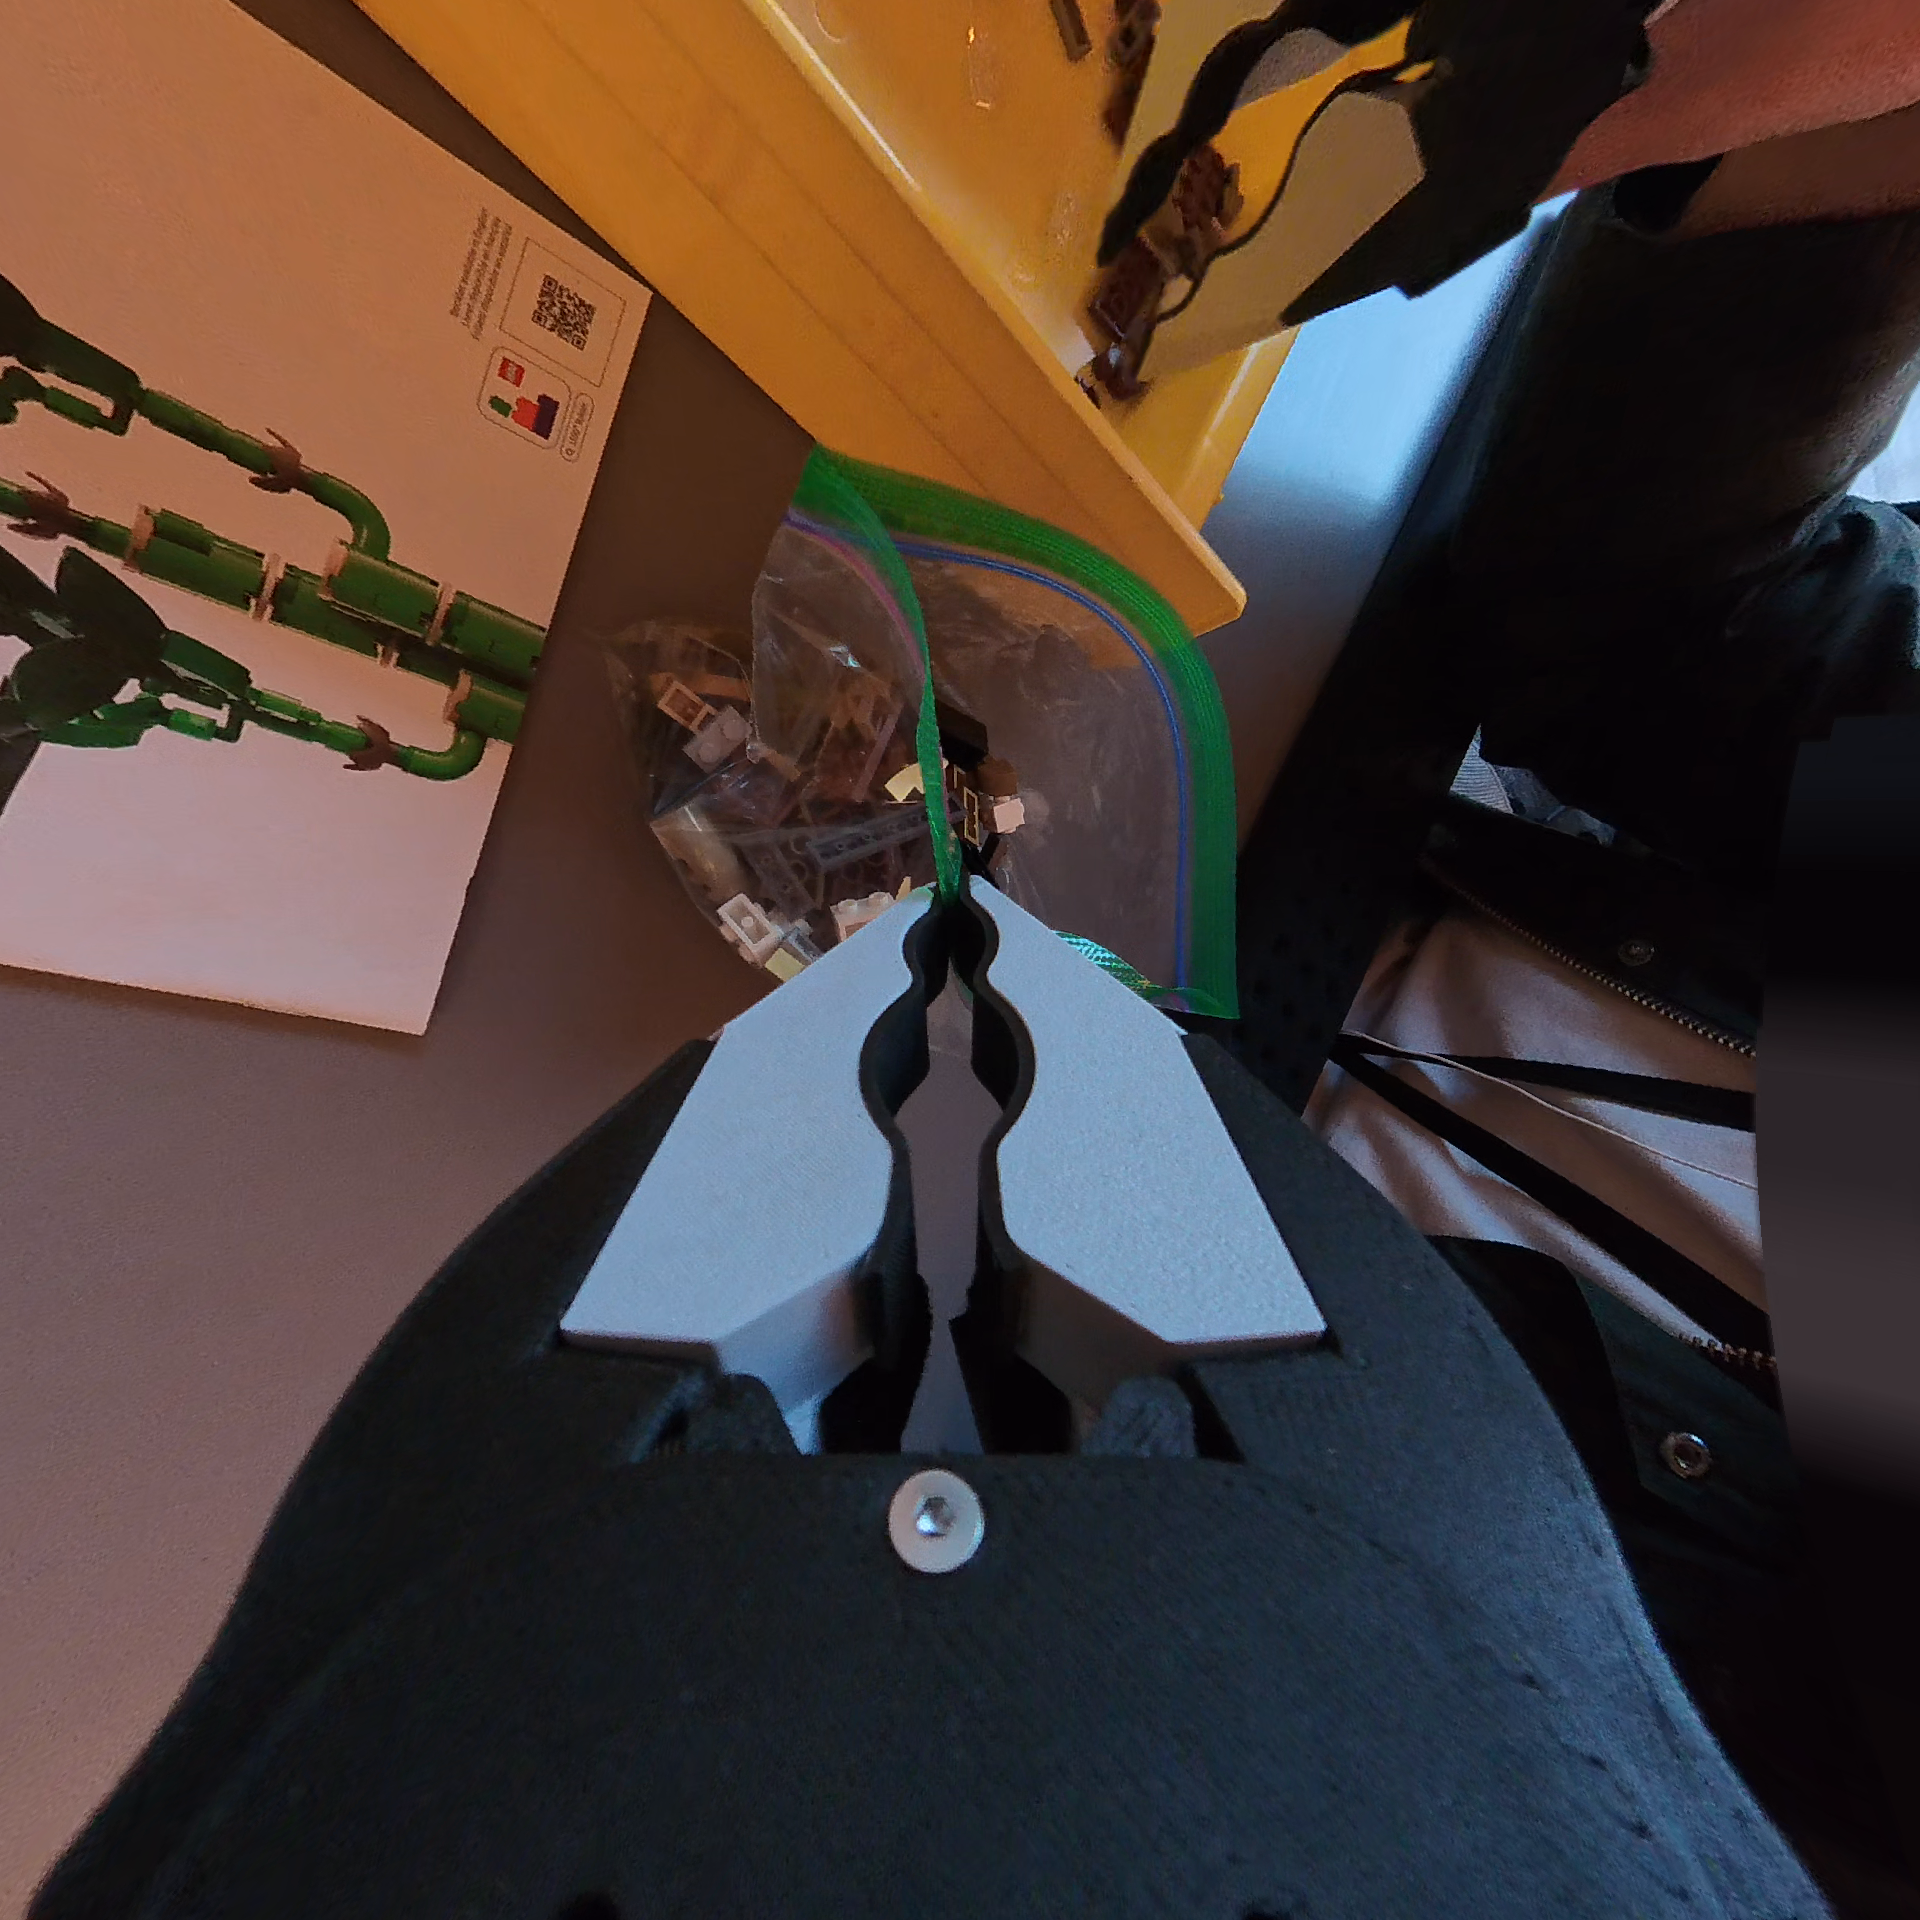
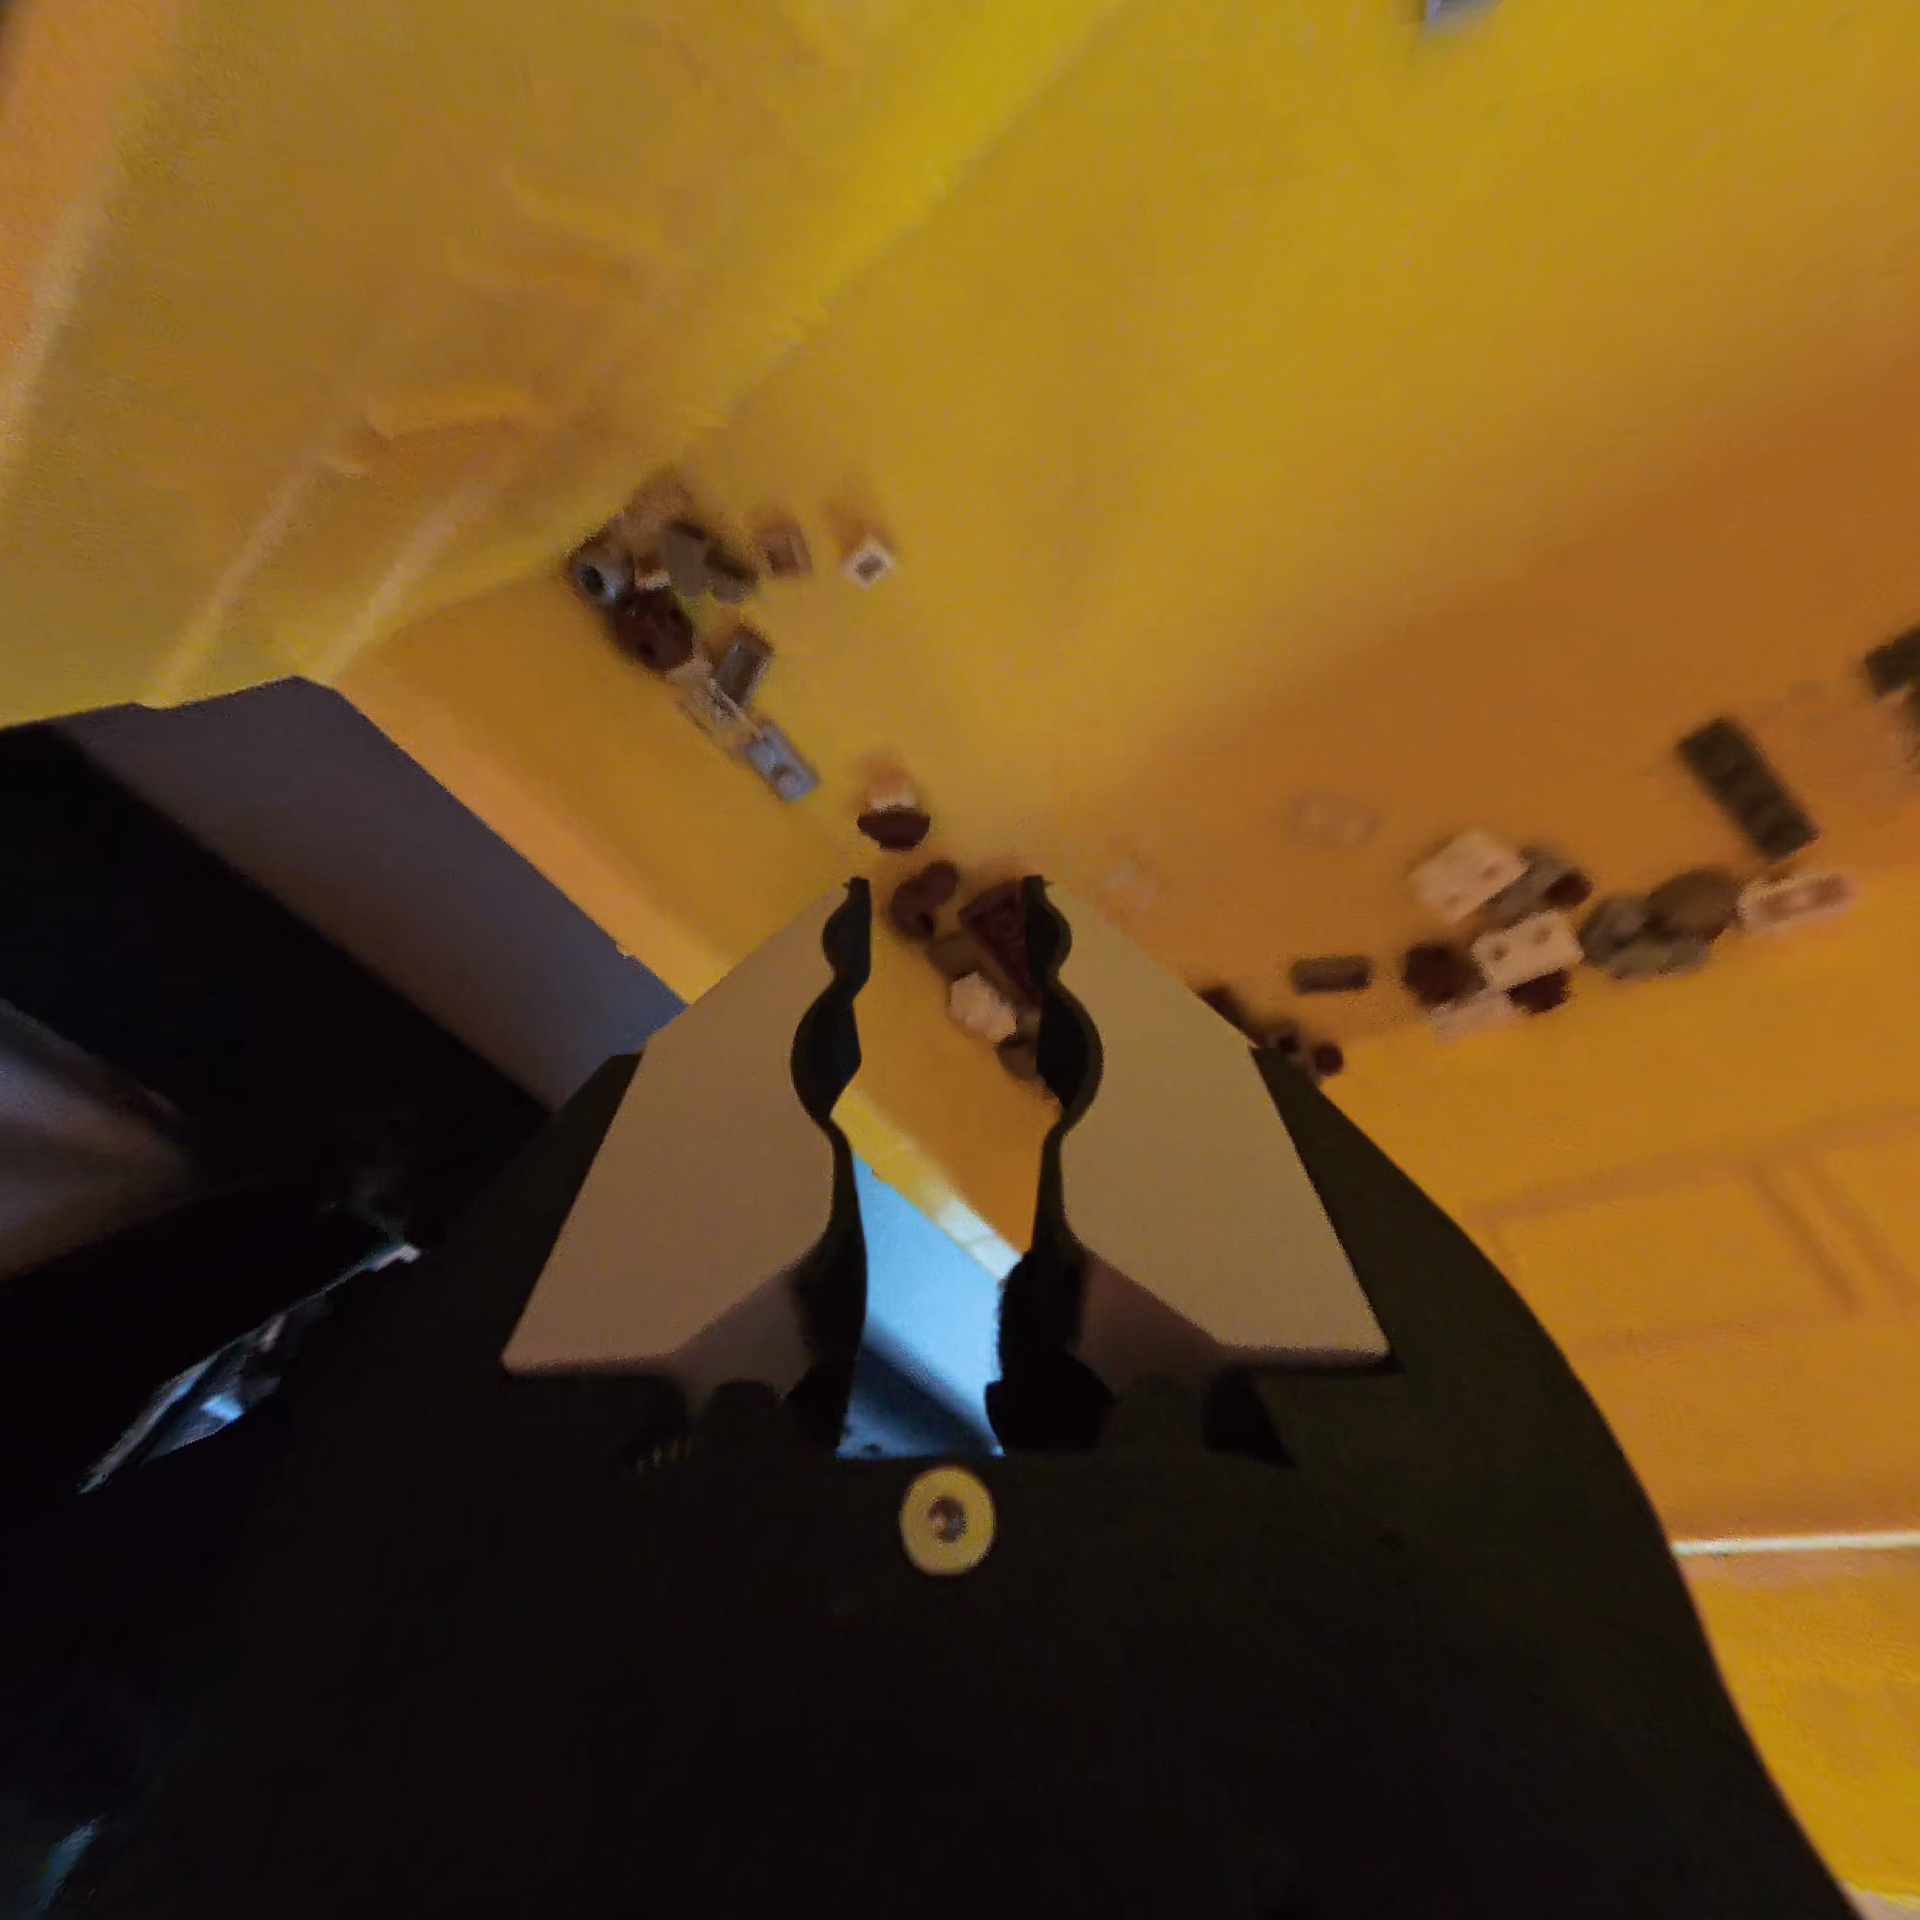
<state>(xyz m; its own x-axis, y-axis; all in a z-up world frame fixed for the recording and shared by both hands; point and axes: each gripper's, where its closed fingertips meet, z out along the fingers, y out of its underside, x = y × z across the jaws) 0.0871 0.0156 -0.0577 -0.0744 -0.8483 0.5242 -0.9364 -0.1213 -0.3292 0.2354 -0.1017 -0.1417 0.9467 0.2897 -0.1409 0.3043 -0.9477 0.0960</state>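
Picture booklet (image 1: 239,582) lying on a brown table (image 1: 208,1247), beside a person's dark jacket (image 1: 1662,623)

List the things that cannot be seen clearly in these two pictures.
- Right wrist view: small bricks in the yellow tray are motion-blurred; their shapes are unclear.
- Left wrist view: the right gripper covers part of the tray's contents.
- Left wrist view: the booklet is cut off by the left edge.
- Left wrist view: bricks inside the zip bag are blurred by crinkled plastic.

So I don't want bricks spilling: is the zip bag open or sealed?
Open. The left tool pinches one green zip strip of the bag, pulled away from the other, leaving the mouth gaping.
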